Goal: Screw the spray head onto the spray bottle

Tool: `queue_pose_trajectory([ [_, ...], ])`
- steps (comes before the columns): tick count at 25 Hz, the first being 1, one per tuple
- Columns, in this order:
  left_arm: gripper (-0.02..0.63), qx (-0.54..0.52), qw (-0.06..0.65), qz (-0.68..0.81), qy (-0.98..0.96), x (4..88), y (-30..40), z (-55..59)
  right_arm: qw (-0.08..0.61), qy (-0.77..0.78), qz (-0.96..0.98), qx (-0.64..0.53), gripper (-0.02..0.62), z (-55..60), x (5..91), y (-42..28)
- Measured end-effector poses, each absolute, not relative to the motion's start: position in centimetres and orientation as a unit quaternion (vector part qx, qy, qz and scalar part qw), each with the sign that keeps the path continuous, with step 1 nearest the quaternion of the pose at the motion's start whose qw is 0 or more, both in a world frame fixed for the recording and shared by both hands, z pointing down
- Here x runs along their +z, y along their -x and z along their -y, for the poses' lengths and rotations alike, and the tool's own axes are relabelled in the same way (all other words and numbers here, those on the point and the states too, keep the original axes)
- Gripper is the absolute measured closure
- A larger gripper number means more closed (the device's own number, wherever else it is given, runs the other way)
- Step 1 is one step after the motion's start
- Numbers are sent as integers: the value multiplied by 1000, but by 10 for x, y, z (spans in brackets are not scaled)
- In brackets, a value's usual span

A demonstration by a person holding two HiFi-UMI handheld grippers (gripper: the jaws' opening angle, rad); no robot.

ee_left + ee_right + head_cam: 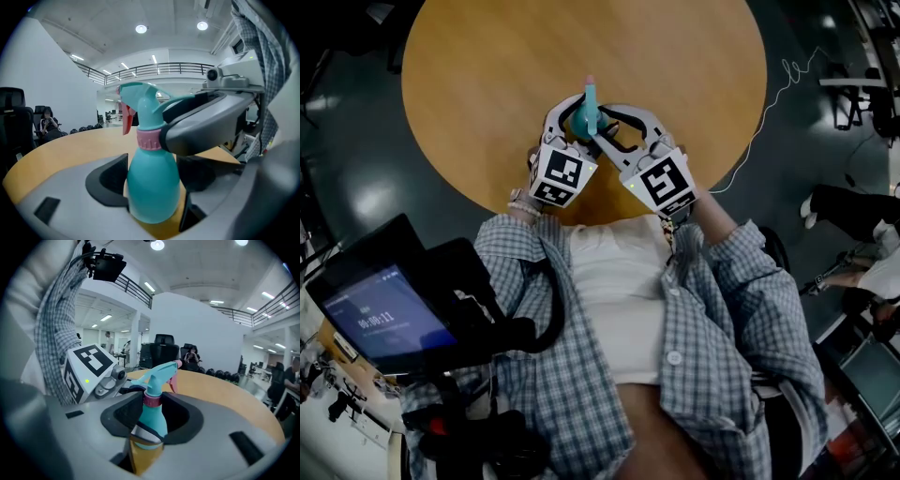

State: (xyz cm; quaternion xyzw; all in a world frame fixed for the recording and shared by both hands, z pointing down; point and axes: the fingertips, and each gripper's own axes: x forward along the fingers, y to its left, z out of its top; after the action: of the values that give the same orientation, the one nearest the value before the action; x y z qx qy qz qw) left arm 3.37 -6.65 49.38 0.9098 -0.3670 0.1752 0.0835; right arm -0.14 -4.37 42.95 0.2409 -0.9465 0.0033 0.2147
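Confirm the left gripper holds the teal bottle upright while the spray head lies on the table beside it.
Wrong: the spray head sits on top of the bottle, not on the table, as the left gripper view shows. The rest holds.

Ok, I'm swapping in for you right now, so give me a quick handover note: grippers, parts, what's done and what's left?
Left gripper: fingers clamped on the body of the spray bottle, upright over the round table.
Right gripper: fingers closed on the pink collar of the spray head.
Done: head is seated on the bottle's neck.
Left: how tight it is can't be seen; probably turn the collar until snug, then let go.
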Motion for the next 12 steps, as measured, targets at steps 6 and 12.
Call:
queue_pose_trajectory([
  [6, 285, 187, 64, 380, -903, 496, -37, 71, 181, -368, 912, 27, 477, 49, 432, -2],
  [12, 287, 191, 55, 373, -906, 497, -42, 72, 176, -400, 897, 61, 477, 51, 434, -8],
])
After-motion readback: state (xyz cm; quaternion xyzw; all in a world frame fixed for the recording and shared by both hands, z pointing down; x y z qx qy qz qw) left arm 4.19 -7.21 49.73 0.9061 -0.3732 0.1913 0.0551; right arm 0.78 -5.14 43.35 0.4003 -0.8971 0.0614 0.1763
